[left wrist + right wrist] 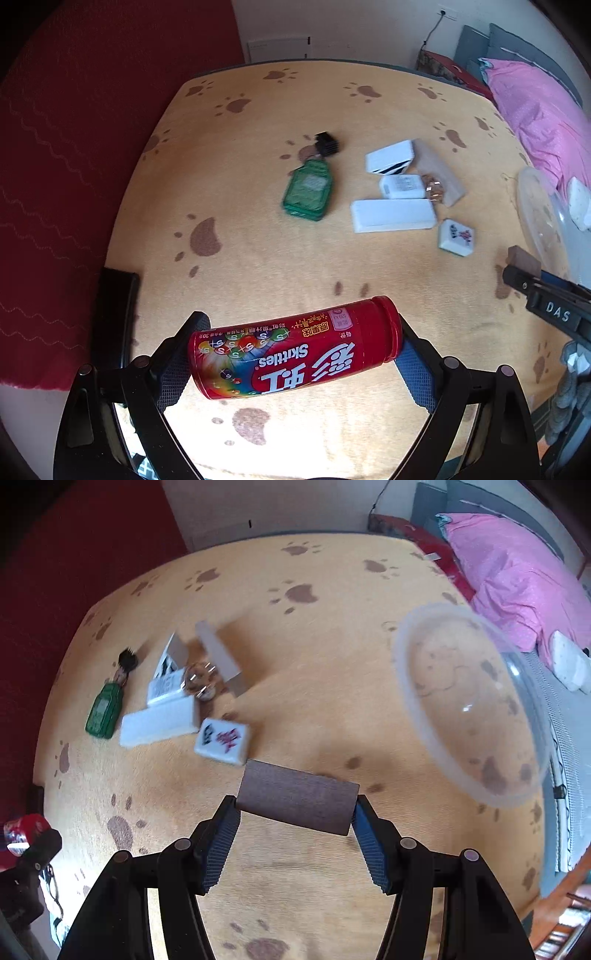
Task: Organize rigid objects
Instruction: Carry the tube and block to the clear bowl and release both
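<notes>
My left gripper (295, 350) is shut on a red Skittles tube (293, 349), held sideways above the paw-print table (258, 266). My right gripper (295, 812) is shut on a dark brown block (297, 797), held above the table; it shows at the right edge of the left wrist view (546, 299). On the table lie a green bottle (308, 190) with a black cap, white boxes (393, 214), a mahjong tile (456, 238), a grey-beige block (437, 170) and a small clear ball (199, 681).
A clear plastic bowl (469, 705) stands on the table's right side. A pink pillow (517, 576) lies on the bed beyond. A red cloth (55, 184) hangs at the left. A dark object (114, 310) sits at the table's left edge.
</notes>
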